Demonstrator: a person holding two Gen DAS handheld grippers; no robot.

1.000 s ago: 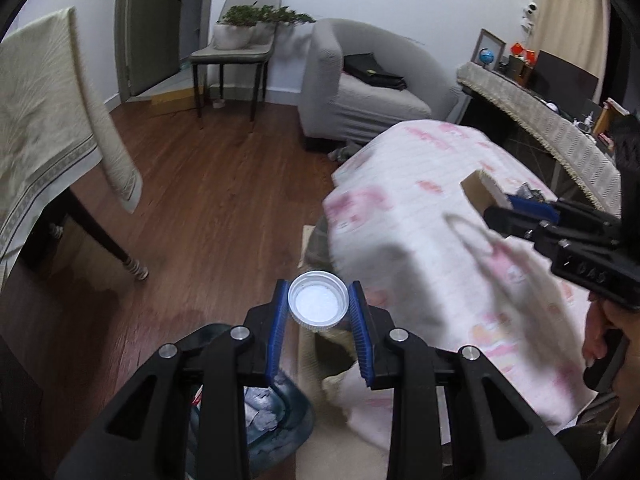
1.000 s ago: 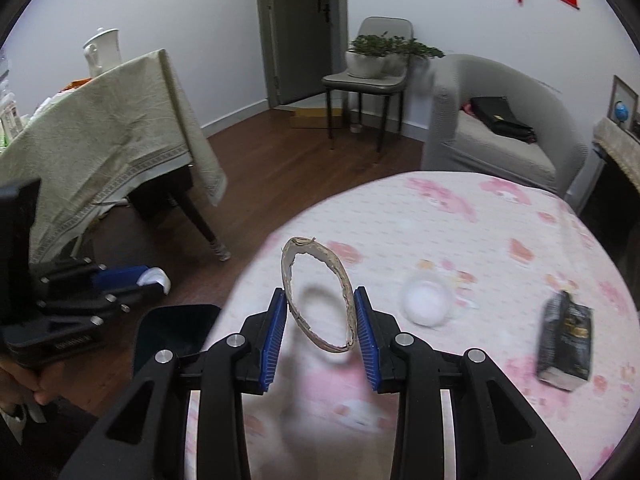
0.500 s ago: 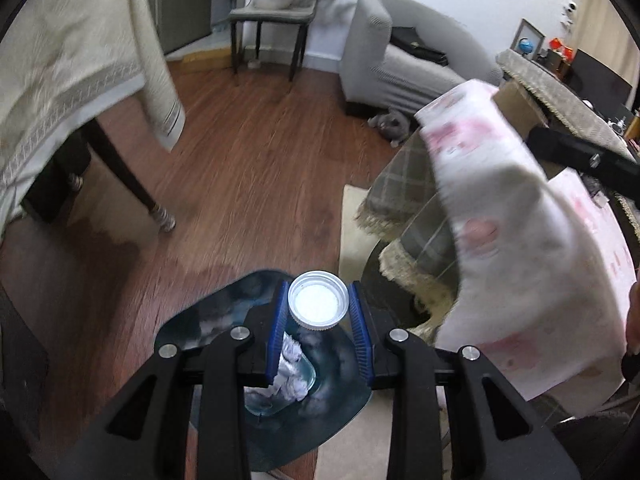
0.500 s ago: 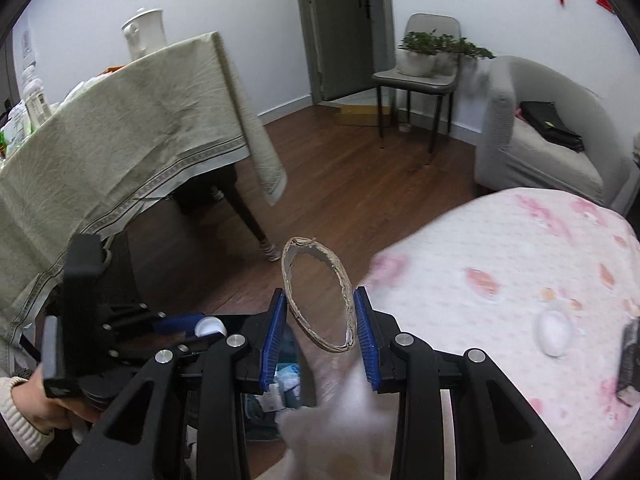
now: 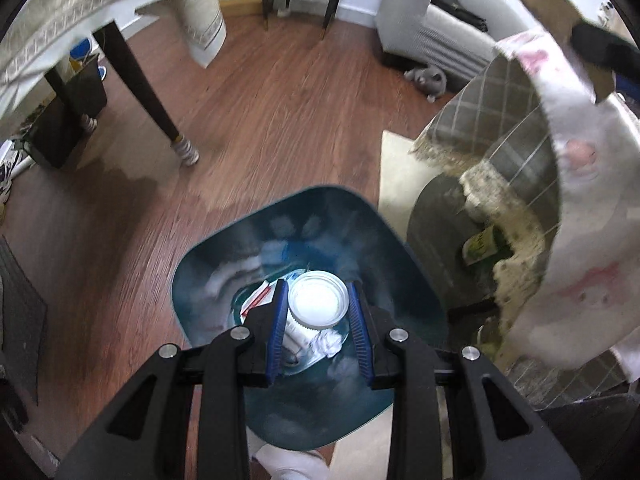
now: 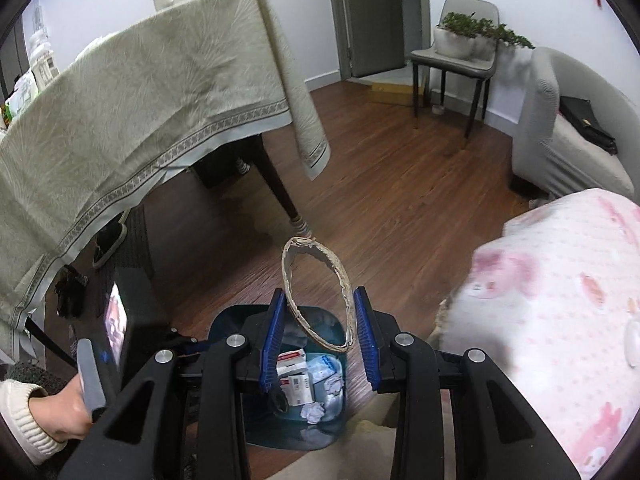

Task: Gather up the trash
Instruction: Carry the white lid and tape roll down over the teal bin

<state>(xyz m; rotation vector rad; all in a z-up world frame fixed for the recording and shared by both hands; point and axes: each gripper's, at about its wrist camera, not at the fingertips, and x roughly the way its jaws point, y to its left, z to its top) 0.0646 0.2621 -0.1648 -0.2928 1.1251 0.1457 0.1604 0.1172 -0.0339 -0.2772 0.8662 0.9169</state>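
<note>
A white cup (image 5: 318,305) is pinched by the left tool (image 5: 319,316) above the blue bin (image 5: 408,280) on the wooden floor (image 5: 260,120). A cardboard ring (image 6: 316,292) is clamped in the right tool (image 6: 319,338) over it, beside the pink-clothed tabletop (image 6: 560,300).

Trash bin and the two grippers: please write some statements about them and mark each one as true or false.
1. The left gripper holds a white cap between its fingers. True.
2. The white cap is held above the teal trash bin. True.
3. The trash bin is empty. False: it holds crumpled paper and small boxes.
4. The right gripper holds a black packet. False: it holds a torn cardboard ring.
5. The trash bin stands on the pink tablecloth. False: it stands on the floor, beside the table.
</note>
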